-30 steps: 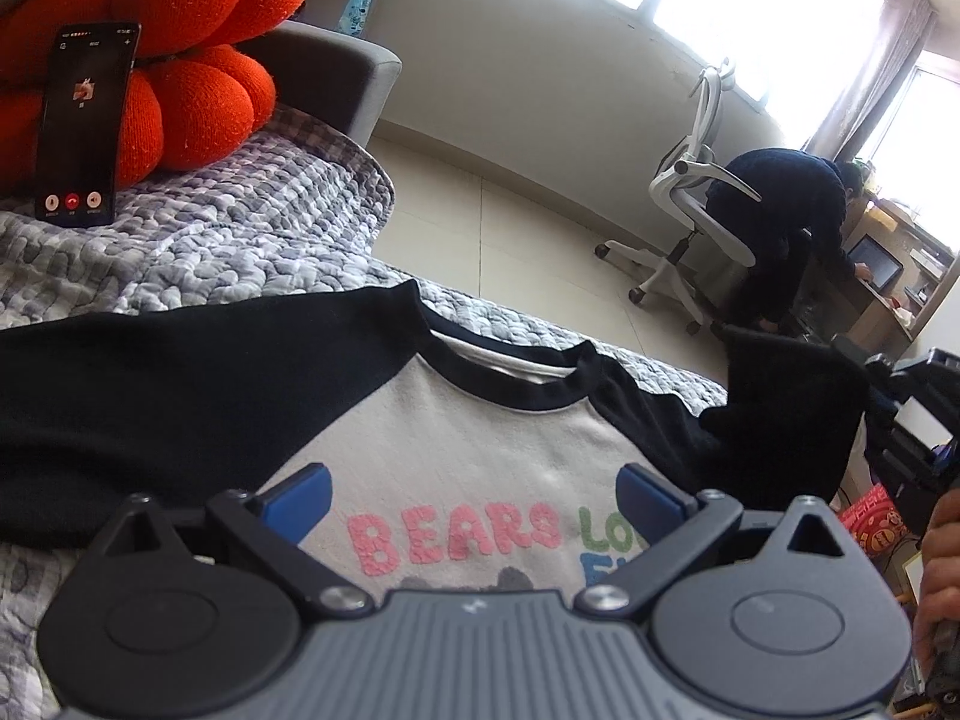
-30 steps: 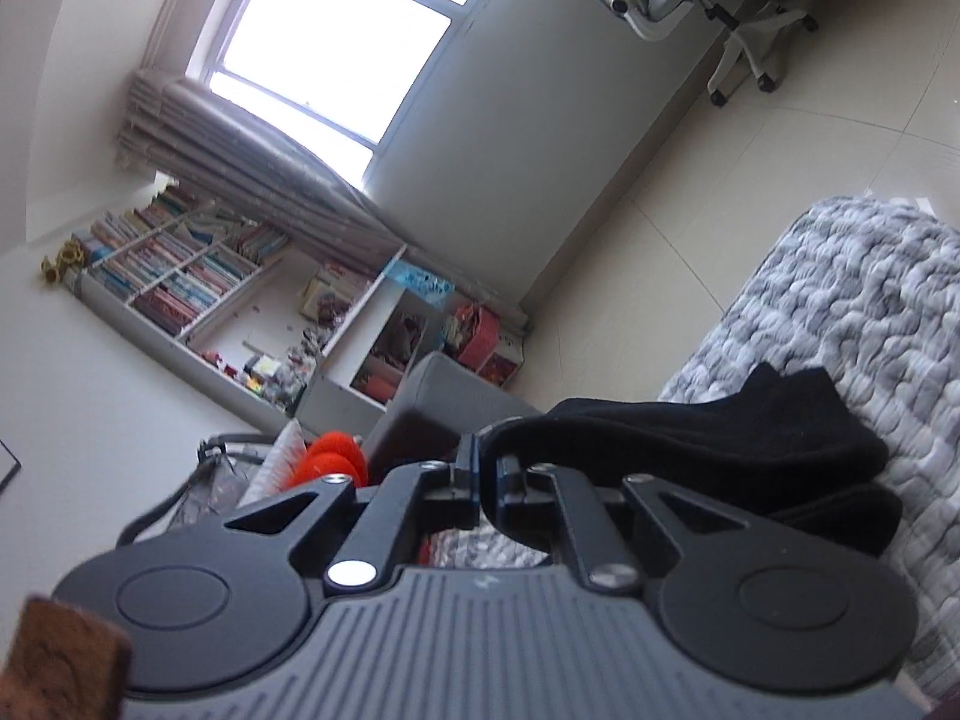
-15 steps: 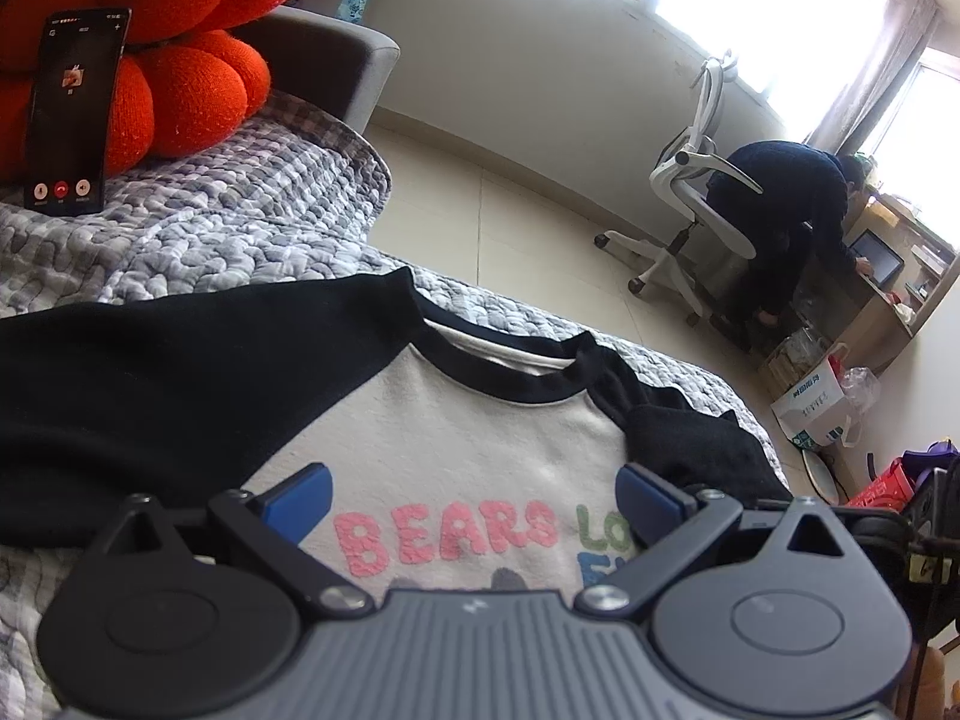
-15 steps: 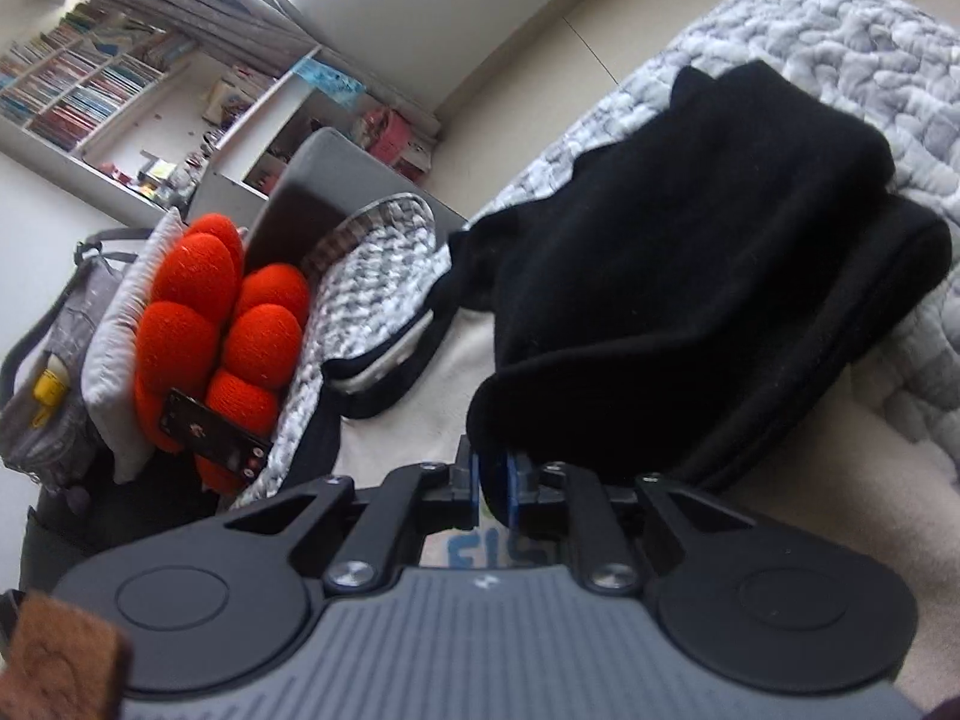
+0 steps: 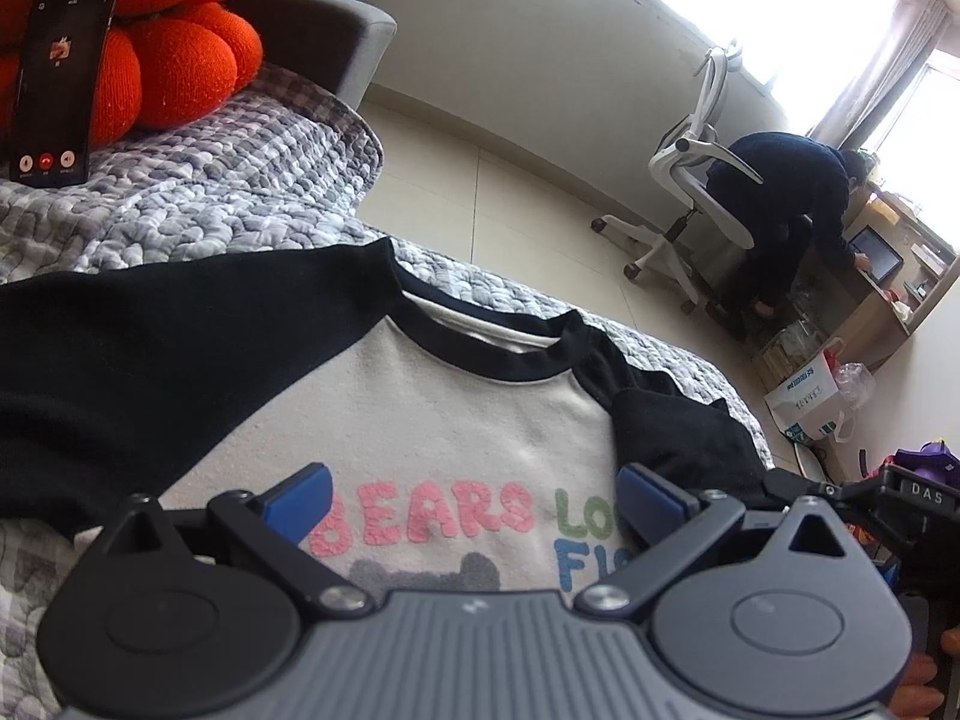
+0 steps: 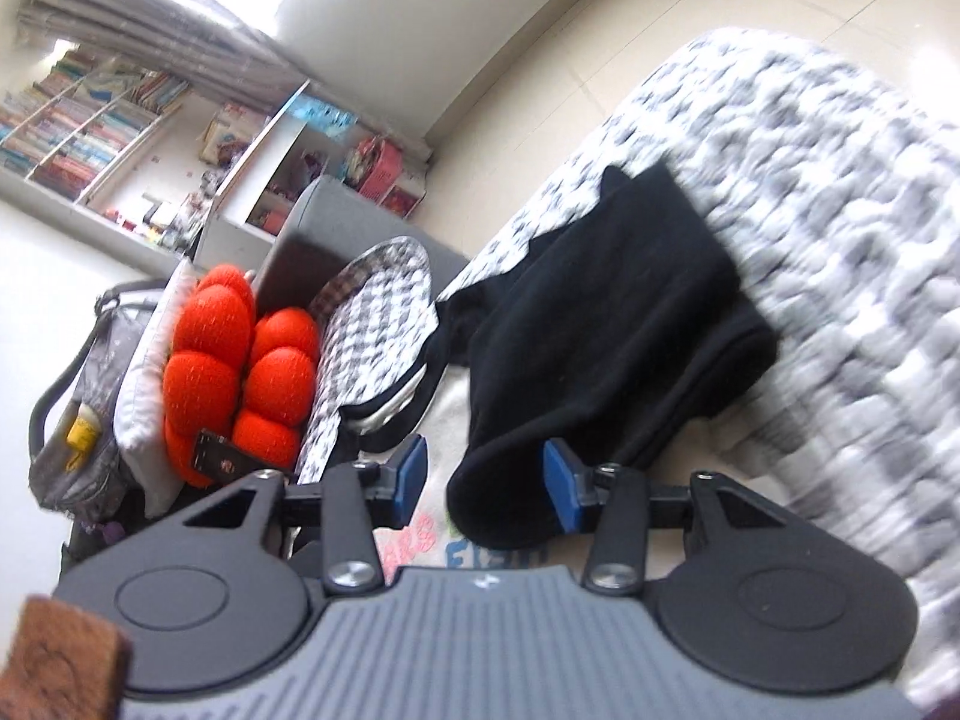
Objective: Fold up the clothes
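Surface and room. A bed covered by a grey-and-white knitted blanket [image 5: 228,192] fills the foreground of both wrist views. At its far end sit an orange lobed cushion [image 5: 180,60] with a phone [image 5: 57,84] propped upright against it, screen lit, and behind them a grey upholstered end panel [image 5: 324,42]. Beyond the bed lie a pale tiled floor [image 5: 510,180], a bright window, a white office chair [image 5: 684,204] and a person in dark clothing [image 5: 792,204] bent over a desk with a laptop. The right wrist view adds bookshelves [image 6: 90,114] against the wall – this view is motion-blurred on the blanket side.

Task object. A raglan shirt [image 5: 432,408] – cream body, black sleeves and collar, raised lettering "BEARS" on the chest – lies face up on the blanket. Its left-hand sleeve extends flat toward the frame edge; the other black sleeve [image 6: 600,348] is folded inward over the chest, its cuff end nearest the right camera.

Grippers. The left gripper [image 5: 474,495] hovers over the chest lettering, blue pads spread wide with nothing between them. The right gripper [image 6: 486,483] is opening: the end of the folded sleeve sits between its blue pads, and a gap shows beside the left-hand pad, so the cloth is no longer pinched.
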`<state>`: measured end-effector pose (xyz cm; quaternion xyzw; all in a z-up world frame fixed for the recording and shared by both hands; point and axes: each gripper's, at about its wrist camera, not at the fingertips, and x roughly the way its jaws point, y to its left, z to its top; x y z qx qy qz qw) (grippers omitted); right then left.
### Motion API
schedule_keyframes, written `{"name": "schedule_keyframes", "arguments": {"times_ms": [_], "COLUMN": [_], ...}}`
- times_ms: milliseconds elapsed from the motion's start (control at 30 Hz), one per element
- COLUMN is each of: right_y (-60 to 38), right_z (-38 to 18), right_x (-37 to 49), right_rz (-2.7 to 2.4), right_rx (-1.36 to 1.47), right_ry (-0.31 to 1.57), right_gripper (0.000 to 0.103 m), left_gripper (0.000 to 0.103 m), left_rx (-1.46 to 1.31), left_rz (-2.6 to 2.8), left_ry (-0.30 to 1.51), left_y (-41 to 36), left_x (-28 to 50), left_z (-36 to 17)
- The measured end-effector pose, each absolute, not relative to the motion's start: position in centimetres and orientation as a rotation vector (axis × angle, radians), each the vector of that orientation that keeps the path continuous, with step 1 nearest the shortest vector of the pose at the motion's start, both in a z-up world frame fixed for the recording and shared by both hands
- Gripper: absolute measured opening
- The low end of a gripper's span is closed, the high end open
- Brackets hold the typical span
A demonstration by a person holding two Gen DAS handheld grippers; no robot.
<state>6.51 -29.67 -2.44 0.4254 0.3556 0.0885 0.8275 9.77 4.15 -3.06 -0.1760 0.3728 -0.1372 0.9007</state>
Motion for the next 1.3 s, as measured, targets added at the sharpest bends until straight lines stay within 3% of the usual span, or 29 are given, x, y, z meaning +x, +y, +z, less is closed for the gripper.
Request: {"name": "schedule_keyframes", "arguments": {"times_ms": [500,667,767,1067,1300], "right_y": [-32.9,-32.3,-31.9,-30.6,-27.6], "right_z": [-3.9,-4.0,-3.4,-1.3,0.5], "right_x": [7.0,7.7,7.8,7.8,8.8], "right_rz": [-0.097,-0.113,-0.108,-0.008,0.160], "right_rx": [0.819,0.758,0.724,0.677,0.710], "right_ry": [0.692,0.665,0.634,0.547,0.505], "right_gripper": [0.047,0.022,0.015,0.013,0.013], "left_gripper": [0.101,0.101,0.100,0.099,0.098], "left_rx": [-0.386,-0.432,-0.447,-0.526,-0.760], "left_rz": [-0.199,-0.205,-0.238,-0.374,-0.579], "left_ry": [0.679,0.722,0.758,0.771,0.789], "left_y": [4.7,5.2,5.3,6.0,8.1], "left_x": [9.0,9.6,10.0,10.5,11.2], "left_z": [-3.4,-3.2,-2.7,-1.8,-3.8]}}
